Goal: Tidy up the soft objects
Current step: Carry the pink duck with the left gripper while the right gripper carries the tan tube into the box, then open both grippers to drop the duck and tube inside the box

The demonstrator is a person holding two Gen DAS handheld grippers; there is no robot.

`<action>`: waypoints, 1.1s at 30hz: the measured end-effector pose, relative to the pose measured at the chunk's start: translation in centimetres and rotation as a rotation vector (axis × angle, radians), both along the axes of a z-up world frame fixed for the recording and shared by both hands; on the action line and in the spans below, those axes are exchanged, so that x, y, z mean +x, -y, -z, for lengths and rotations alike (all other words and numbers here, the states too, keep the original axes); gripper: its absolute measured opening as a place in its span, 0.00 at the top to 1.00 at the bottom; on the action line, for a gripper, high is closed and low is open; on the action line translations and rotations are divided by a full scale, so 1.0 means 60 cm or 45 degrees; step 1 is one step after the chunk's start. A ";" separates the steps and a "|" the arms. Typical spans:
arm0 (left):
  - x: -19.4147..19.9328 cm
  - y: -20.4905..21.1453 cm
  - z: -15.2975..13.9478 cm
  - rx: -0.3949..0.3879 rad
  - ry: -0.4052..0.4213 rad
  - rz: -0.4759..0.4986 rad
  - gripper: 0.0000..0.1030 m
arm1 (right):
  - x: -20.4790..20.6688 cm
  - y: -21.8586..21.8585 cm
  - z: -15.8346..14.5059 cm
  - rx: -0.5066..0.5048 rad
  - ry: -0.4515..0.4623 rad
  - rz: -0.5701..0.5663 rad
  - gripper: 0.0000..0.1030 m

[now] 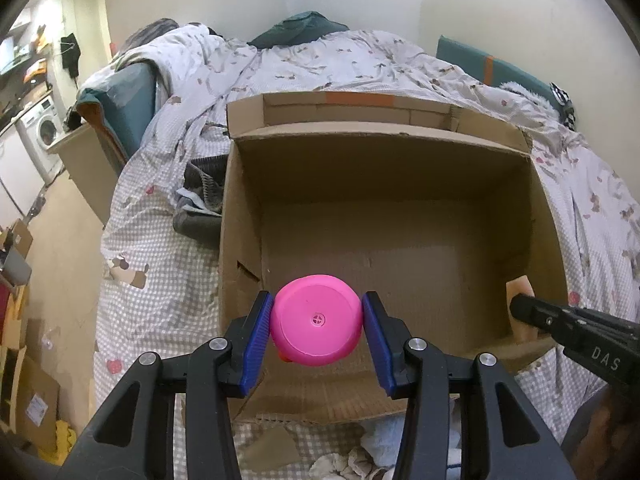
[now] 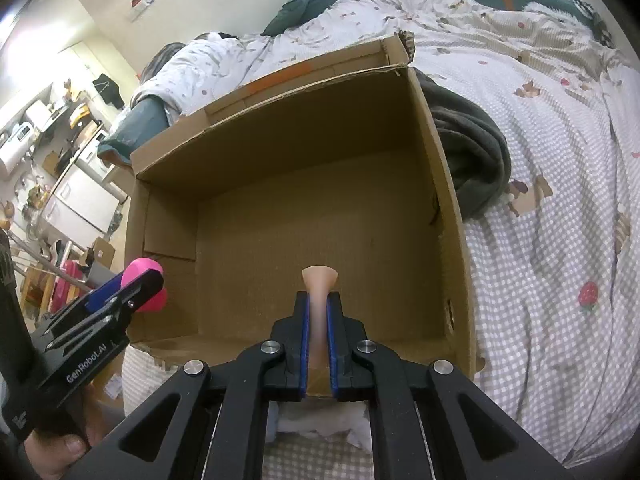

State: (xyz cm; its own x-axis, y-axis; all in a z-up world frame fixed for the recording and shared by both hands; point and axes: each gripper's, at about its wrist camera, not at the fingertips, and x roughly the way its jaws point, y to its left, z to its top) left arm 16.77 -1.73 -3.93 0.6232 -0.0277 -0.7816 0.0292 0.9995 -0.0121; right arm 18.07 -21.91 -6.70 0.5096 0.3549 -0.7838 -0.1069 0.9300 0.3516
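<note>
An open cardboard box [image 1: 548, 240] stands on the bed; its floor is bare. My left gripper [image 1: 318, 322] is shut on a pink soft toy [image 1: 316, 320], round side toward the camera, held over the box's near left corner. It also shows in the right wrist view [image 2: 132, 284] with the pink toy [image 2: 146, 270] at the box's left edge. My right gripper [image 2: 319, 308] is shut on a peach soft object [image 2: 319, 280] squeezed flat between the pads, over the box's near edge [image 2: 452, 216]. The right gripper [image 1: 520, 308] shows in the left view with the peach object [image 1: 520, 290].
The box sits on a checked, printed duvet [image 2: 560, 200]. A dark grey blanket [image 2: 472, 152] lies against the box's right wall, grey clothes [image 1: 200, 204] against its left. White cloths [image 2: 320, 424] lie in front of the box. Teal pillows [image 1: 300, 32] at the bed's head.
</note>
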 end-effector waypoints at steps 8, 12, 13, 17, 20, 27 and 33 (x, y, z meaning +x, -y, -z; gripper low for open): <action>0.003 -0.014 0.003 -0.038 0.006 -0.046 0.59 | 0.000 -0.002 -0.001 -0.014 0.013 -0.018 0.91; 0.002 -0.016 0.003 -0.037 -0.002 -0.048 0.59 | -0.003 -0.003 -0.005 -0.003 0.030 -0.018 0.90; 0.003 -0.016 0.004 -0.038 -0.008 -0.048 0.59 | -0.003 -0.003 -0.005 -0.003 0.032 -0.018 0.88; 0.004 -0.015 0.007 -0.048 -0.039 -0.049 0.46 | -0.001 0.002 -0.006 0.023 0.024 0.004 0.54; -0.001 -0.011 0.000 -0.045 -0.025 -0.053 0.34 | -0.005 0.013 -0.015 0.079 0.067 0.051 0.10; -0.003 -0.004 -0.003 0.007 -0.017 -0.047 0.34 | -0.003 0.012 -0.020 0.061 0.081 0.050 0.03; -0.004 -0.011 -0.013 0.001 0.008 -0.065 0.34 | -0.008 0.003 -0.028 0.037 0.158 0.041 0.00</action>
